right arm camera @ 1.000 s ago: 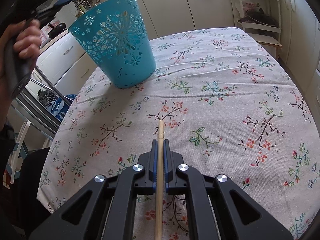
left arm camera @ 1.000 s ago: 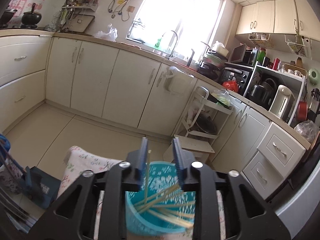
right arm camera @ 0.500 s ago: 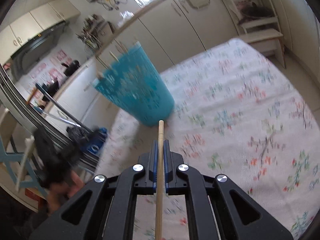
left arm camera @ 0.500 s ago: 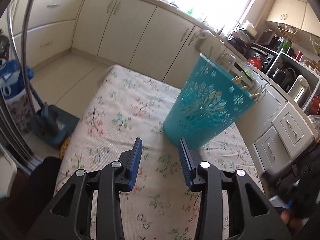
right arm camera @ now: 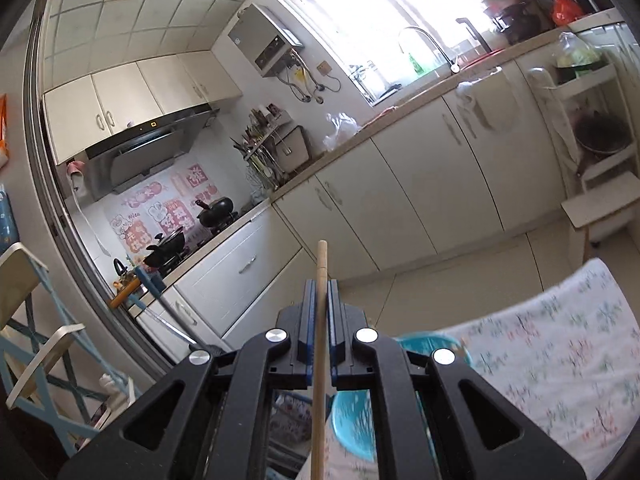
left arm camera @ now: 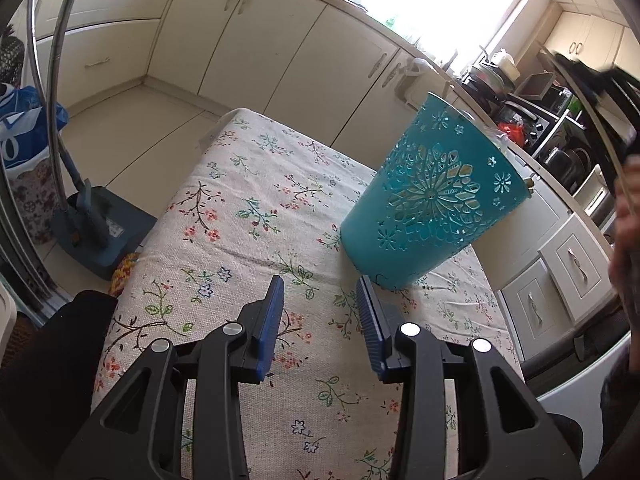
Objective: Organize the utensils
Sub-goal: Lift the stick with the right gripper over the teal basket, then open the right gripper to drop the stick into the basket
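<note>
Left hand-held gripper (left arm camera: 320, 296) hung over the floral-clothed bench (left arm camera: 248, 216) with its blue-padded jaws spread wide and nothing between them, near the base of the teal openwork bin (left arm camera: 432, 204), which stood on the cloth ahead and to the right. Right hand-held gripper (right arm camera: 320, 300) was clamped on a wooden chopstick (right arm camera: 320, 344), raised and aimed at the kitchen cabinets (right arm camera: 400, 200), the bin's teal rim (right arm camera: 436, 342) blurred below it.
</note>
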Motion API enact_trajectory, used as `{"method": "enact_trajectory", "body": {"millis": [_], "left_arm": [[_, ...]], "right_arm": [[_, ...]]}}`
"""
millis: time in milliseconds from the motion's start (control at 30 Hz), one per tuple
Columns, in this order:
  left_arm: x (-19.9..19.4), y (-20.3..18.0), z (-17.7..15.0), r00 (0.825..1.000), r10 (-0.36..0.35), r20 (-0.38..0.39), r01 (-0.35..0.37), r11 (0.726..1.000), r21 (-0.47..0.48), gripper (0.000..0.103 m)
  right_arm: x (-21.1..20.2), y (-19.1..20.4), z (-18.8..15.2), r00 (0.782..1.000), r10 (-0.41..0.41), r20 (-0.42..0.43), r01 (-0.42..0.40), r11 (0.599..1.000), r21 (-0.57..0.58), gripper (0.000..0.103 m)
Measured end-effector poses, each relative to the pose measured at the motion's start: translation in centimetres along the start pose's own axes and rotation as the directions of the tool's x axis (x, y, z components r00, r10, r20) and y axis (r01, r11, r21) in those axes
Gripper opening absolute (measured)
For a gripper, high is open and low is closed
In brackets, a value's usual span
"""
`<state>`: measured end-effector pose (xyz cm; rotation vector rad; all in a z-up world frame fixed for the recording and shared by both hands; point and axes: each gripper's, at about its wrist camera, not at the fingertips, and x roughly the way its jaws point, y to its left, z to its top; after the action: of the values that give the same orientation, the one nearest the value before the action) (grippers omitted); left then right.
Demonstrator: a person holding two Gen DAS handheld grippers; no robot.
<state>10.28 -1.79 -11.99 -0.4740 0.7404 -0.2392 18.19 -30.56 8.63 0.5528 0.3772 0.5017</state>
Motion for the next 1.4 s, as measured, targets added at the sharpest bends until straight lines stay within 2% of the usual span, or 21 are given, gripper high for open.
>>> {"method": "enact_trajectory", "body": {"millis": [167, 367, 567, 833, 933, 1000, 1100, 1167, 1267, 1400], "left_arm": [[0.2, -0.6, -0.2, 1.0, -0.017, -0.01, 0.018, 1.0, 0.025, 0.035], [0.4, -0.1, -0.1, 0.999, -0.029, -0.016, 0.029, 1.0, -0.001, 0.035], [0.5, 0.0, -0.1, 0.999, -0.034, -0.018, 0.034, 0.999, -0.005, 0.035], [0.5, 0.1, -0.1, 0.999, -0.032, -0.019, 0.032, 0.999, -0.013, 0.035], [0.6, 0.1, -0.1, 0.999, -0.032, -0.018, 0.032, 0.999, -0.013, 0.035], [0.6, 0.1, -0.2, 0.999, -0.032, -0.018, 0.032, 0.999, -0.011, 0.035], [0.5, 0.0, -0.2, 0.999, -0.032, -0.018, 0.032, 0.999, -0.005, 0.035], [0.6, 0.0, -0.1, 0.999, -0.032, -0.018, 0.032, 0.999, -0.008, 0.035], [0.6, 0.1, 0.0, 0.999, -0.033, -0.017, 0.033, 0.999, -0.015, 0.035], [0.3, -0.8, -0.1, 1.0, -0.003, -0.013, 0.003, 0.999, 0.033, 0.038]], "right_arm": [[4.3, -0.8, 0.8, 0.999, -0.048, 0.005, 0.048, 0.999, -0.005, 0.006], [7.8, -2.5, 0.5, 0.991, -0.123, -0.061, 0.124, 0.992, 0.005, 0.006], [8.4, -3.2, -0.3, 0.981, -0.16, -0.113, 0.16, 0.987, -0.015, 0.006], [7.7, -2.5, -1.0, 0.979, -0.148, -0.141, 0.143, 0.989, -0.048, 0.006], [6.9, -2.3, -1.4, 0.972, -0.171, -0.164, 0.16, 0.984, -0.078, 0.007], [6.8, -2.5, -1.5, 0.96, -0.186, -0.208, 0.17, 0.981, -0.093, 0.007], [7.9, -3.2, -0.7, 0.944, -0.194, -0.266, 0.176, 0.98, -0.092, 0.017], [8.3, -3.9, 0.2, 0.943, -0.177, -0.282, 0.171, 0.984, -0.044, 0.02], [7.3, -4.1, 1.0, 0.954, -0.148, -0.26, 0.153, 0.988, -0.002, 0.022], [4.1, -2.7, -0.3, 0.965, -0.125, -0.232, 0.122, 0.992, -0.026, 0.033]]}}
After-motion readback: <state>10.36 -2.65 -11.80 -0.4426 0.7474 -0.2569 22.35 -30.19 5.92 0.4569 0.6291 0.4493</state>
